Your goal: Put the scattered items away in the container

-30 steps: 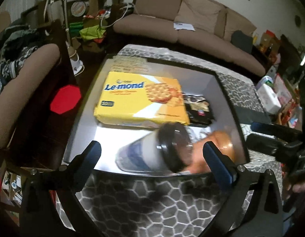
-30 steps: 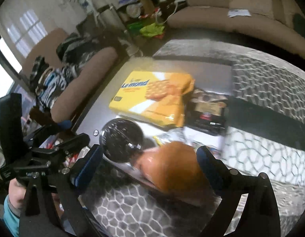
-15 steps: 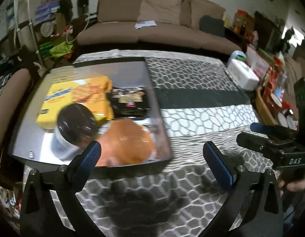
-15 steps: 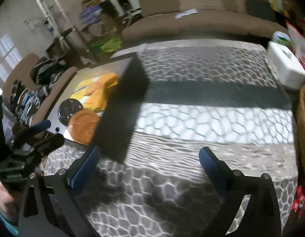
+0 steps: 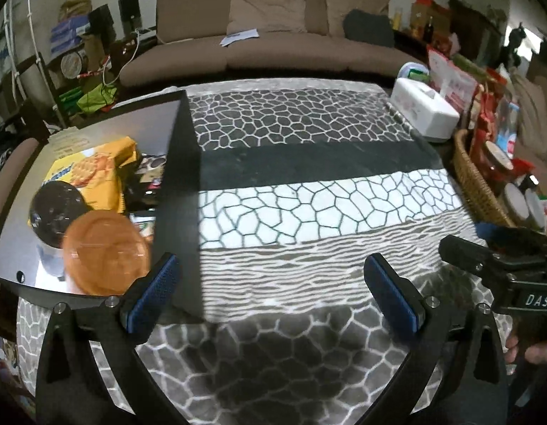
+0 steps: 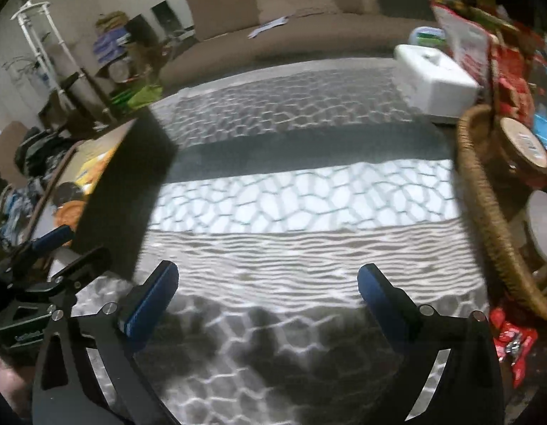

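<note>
A dark-walled box point(image 5: 181, 163) with a silvery inside stands at the table's left. In it lie a yellow biscuit pack point(image 5: 92, 173), a jar with a black lid point(image 5: 55, 205), an orange-lidded jar point(image 5: 103, 251) and a dark snack packet point(image 5: 149, 170). My left gripper point(image 5: 269, 294) is open over the patterned cloth just right of the box, with nothing between its fingers. My right gripper point(image 6: 268, 297) is open too, over the cloth's middle. The box point(image 6: 128, 177) sits at its left, and the other gripper point(image 6: 57, 248) shows near it.
A patterned tablecloth point(image 5: 308, 194) covers the table. A white tissue box point(image 5: 425, 109) stands at the far right. A wicker basket point(image 6: 485, 212) of jars and packets lines the right edge, with a red wrapper point(image 6: 514, 336) beside it. A brown sofa point(image 5: 273, 35) runs behind.
Both grippers have swung right, away from the box and out over the cloth. The box went from the centre of each view to the left edge.
</note>
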The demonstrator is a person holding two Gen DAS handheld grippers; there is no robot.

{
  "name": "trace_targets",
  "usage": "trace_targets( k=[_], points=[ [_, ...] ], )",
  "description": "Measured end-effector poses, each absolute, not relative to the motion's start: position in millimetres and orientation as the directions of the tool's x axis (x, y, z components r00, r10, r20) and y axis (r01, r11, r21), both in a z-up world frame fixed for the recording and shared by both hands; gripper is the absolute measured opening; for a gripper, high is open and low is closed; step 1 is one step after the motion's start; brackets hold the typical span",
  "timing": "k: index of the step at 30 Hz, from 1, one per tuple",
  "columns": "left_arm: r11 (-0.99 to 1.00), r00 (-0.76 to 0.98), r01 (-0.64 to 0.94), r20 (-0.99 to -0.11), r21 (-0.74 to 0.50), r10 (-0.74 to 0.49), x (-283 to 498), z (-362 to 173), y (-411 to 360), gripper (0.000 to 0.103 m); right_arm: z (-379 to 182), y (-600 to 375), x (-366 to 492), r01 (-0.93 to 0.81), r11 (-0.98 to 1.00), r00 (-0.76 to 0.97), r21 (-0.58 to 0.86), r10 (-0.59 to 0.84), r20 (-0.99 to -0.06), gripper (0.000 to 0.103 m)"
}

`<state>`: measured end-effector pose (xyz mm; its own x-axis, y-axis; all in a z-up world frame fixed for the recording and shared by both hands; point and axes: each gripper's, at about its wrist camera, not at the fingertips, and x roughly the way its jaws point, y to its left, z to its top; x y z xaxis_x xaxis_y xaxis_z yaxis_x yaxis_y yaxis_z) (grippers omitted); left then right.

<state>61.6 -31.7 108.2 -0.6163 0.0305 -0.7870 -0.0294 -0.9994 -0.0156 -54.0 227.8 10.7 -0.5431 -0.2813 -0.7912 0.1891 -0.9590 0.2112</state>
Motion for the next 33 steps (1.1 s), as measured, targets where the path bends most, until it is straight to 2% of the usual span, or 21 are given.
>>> trace_targets(
  k=[8, 13, 21, 27, 33],
  points=[
    [-1.000, -0.579, 0.016, -0.815, 0.003, -0.012, 32, 39, -7, 0.103, -43, 249, -80, 0.083, -0.991, -0.560, 0.100, -0.130, -0.818, 0.103],
    [-1.000, -0.549, 0.011, -0.836, 0.006, -0.011, 21, 5, 1, 0.103, -73, 260, -93, 0.030, -0.995, -0.545, 0.099, -0.100, -0.832, 0.103],
    [-1.000, -0.544, 0.010, -0.839, -0.005, -0.001, 13, -14, 0, 0.103, -84, 261, -94, 0.033, -0.996, -0.564, 0.087, -0.090, -0.821, 0.103],
    [-1.000, -0.559, 0.005, -0.829, -0.010, 0.006, 12, -15, -1, 0.103, -89, 249, -89, 0.054, -0.999, -0.587, -0.007, -0.026, -0.809, 0.103],
    [-1.000, -0.558, 0.004, -0.830, -0.009, 0.005, 11, -15, 0, 0.103, -90, 251, -89, 0.051, -0.999, -0.588, -0.015, -0.018, -0.809, 0.103]
  ],
)
